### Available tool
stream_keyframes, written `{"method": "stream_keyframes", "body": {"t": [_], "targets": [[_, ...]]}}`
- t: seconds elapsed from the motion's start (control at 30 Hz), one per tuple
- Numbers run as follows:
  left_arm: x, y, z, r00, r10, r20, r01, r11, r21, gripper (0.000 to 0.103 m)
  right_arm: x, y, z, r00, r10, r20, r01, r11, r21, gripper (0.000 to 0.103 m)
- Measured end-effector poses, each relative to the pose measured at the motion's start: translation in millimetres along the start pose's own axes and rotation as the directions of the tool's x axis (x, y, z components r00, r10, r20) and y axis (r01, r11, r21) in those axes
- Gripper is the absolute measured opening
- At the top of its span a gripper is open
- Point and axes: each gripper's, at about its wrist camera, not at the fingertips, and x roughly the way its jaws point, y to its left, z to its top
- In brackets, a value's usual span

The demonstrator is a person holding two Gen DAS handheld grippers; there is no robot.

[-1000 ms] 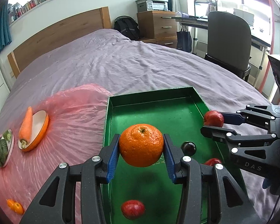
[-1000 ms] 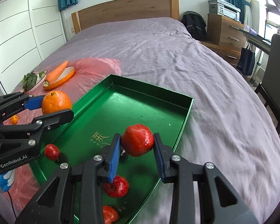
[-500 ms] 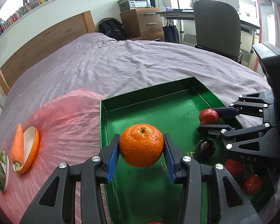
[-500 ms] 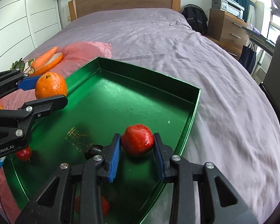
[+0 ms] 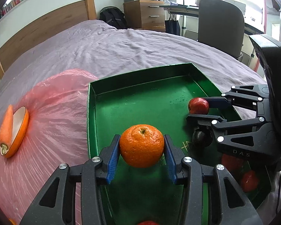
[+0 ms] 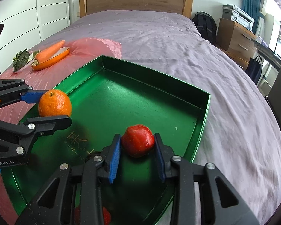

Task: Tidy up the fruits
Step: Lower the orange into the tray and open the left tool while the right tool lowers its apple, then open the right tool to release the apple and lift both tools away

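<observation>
Two tools over the green tray (image 5: pixel 140 78): left tool (image 5: pixel 141 151) grips the orange (image 5: pixel 141 148) (right tool (image 6: pixel 137 146), red apple (image 6: pixel 138 142)).

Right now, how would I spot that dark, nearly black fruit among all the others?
Find the green tray on the purple bed. Along its right side, just below the right gripper holding a red apple, sits the dark plum. It alone is blackish; its neighbours are red or orange.

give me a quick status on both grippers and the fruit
Left gripper shut on orange, over green tray. Right gripper shut on red apple, over same tray. Dark plum and red fruit already in tray; drop spots clear.
</observation>
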Motion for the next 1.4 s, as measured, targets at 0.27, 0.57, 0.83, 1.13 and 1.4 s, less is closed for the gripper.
{"method": "stream_keyframes", "body": {"t": [0.27, 0.57, 0.83, 1.13, 1.4], "targets": [[1.7, -8.1, -5.3, 0.999, 0.026, -0.038, -0.025, 1.000, 0.011, 0.039, 4.3, 2.5, 0.9, 1.000, 0.018, -0.003, -0.018, 0.999, -0.037, 0.063], [6.0, -14.2, -10.8, 0.994, 0.047, -0.103, -0.047, 0.999, -0.003, 0.040, 8.3, 5.4, 2.2, 0.998, 0.058, -0.004, -0.058, 0.995, -0.081, 0.063], [6.9, -14.7, -14.3, 0.989, 0.065, -0.133, -0.069, 0.997, -0.027, 0.040, 8.7, 8.0, 2.9, 0.997, 0.076, -0.004, -0.076, 0.991, -0.109, 0.063], [14.1, -10.8, -11.3, 0.981, 0.058, -0.184, -0.068, 0.996, -0.049, 0.052, 6.5, 8.0, 6.6, 0.997, 0.077, -0.026, -0.080, 0.989, -0.128, 0.089], [-3.0, -11.8, -5.4, 0.983, 0.110, -0.148, -0.117, 0.992, -0.043, 0.056, -4.9, 11.7, 14.3, 0.997, 0.018, -0.076, -0.029, 0.989, -0.144, 0.103]]}}
